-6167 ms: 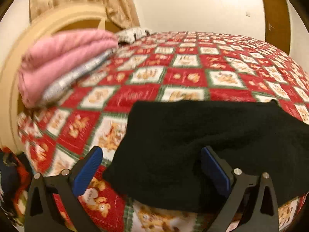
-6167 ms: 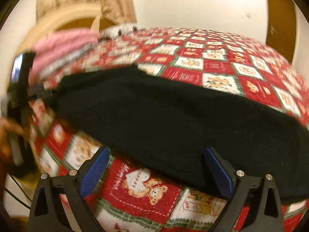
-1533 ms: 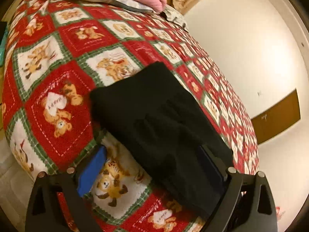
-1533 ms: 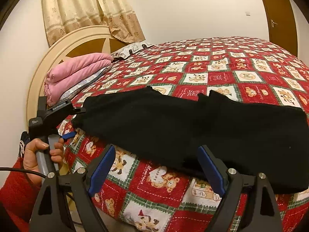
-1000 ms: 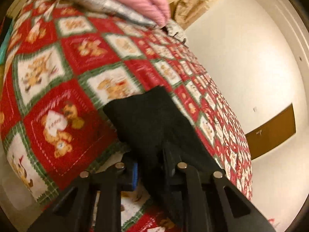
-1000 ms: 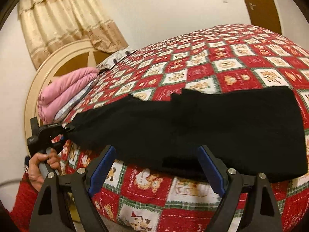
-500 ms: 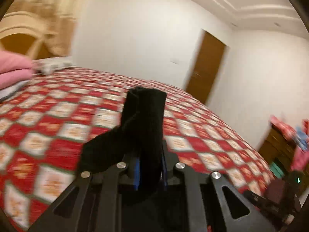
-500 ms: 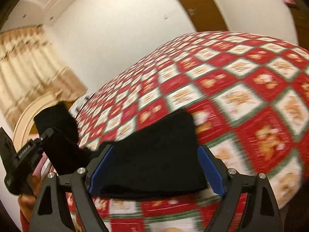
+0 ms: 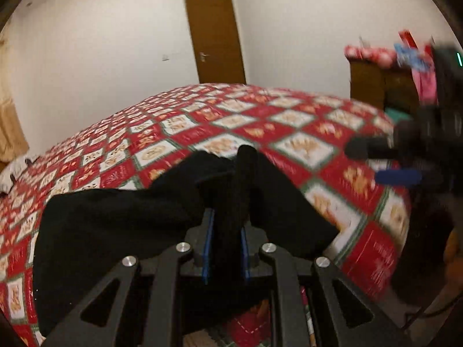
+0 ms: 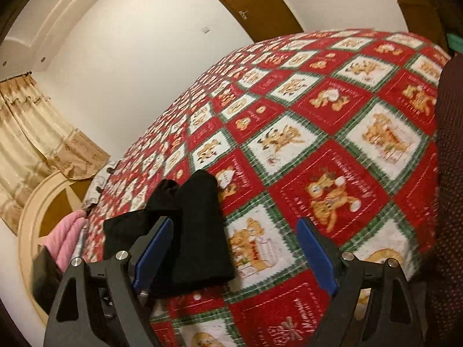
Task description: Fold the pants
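- The bed (image 10: 332,133), under its red-and-green bear quilt, carries the black pants (image 9: 115,225), which lie near its front edge, one end lifted and doubled back over the rest.
- The left gripper (image 9: 225,231) has its fingers pinched narrow on a bunched end of the pants; to fold well, I judge it should carry that end across until the edges line up, lower it flat, then release.
- The right gripper (image 10: 234,248) hangs above the quilt just beside the pants, fingers spread wide and holding nothing; it could pin or smooth the lower layer.
- Hidden: the far end of the pants lies under the fold, so edge alignment cannot be judged.
- The left view is blurred at right, where the right gripper smears into a dark shape.
- Black cloth hides seams and waistband.
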A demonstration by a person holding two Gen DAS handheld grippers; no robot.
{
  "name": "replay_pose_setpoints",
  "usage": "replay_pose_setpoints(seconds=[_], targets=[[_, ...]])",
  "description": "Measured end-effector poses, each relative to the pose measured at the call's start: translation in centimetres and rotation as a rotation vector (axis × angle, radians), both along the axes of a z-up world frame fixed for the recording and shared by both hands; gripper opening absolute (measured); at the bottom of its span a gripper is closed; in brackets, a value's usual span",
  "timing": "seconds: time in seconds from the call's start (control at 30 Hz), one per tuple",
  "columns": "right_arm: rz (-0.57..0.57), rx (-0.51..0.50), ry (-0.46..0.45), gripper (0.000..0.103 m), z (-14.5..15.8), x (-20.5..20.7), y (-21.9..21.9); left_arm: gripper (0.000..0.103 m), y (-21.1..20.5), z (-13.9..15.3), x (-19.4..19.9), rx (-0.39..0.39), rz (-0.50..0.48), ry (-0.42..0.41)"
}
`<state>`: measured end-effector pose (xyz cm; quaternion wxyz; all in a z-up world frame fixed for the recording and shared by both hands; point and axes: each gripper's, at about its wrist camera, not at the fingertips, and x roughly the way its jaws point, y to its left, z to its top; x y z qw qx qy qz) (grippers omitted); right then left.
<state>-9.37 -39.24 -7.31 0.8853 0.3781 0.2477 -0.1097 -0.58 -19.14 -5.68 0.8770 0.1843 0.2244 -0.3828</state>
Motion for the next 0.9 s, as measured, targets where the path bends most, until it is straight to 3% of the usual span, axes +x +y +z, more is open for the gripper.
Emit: replay_pose_setpoints(seconds=[0.13,0.23,0.43,0.57,0.6,0.63,0.67,0.73,0.9], targets=[[0.098,0.102,-0.091,0.088,0.7,1.8,-0.3,0.017,0.1,-0.4,-1.0,0.048,-0.049,-0.071],[0.212,0.098,-0.125,0.088,1.6,4.8,-0.2,0.017,0.6,-0.8,-2.1,0.084,-0.094,-0.106],[0.439,0.033,-0.042,0.088,1.0,13.1,2.0,0.017,0.8,-1.6,-3.1,0.116,-0.116,-0.128],[0.464,-0.066,0.037,0.087,-0.1,15.8,4.1,0.018,0.8,-1.4,-3.1,0.119,-0.117,-0.124],[0.465,-0.092,0.037,0.076,0.0,15.7,4.4,0.019,0.9,-1.3,-3.1,0.117,-0.116,-0.123],[0.473,-0.127,0.046,0.057,0.2,15.5,4.7,0.021,0.9,-1.3,-3.1,0.115,-0.114,-0.122],[0.470,-0.157,0.061,0.051,0.3,15.3,4.8,0.022,1.0,-1.3,-3.1,0.112,-0.112,-0.119],[0.486,-0.153,0.051,0.042,0.3,14.8,4.6,0.023,0.8,-1.3,-3.0,0.109,-0.111,-0.112],[0.503,-0.111,0.055,0.042,-0.4,15.1,4.0,0.023,1.3,-0.9,-3.4,0.101,-0.107,-0.089]])
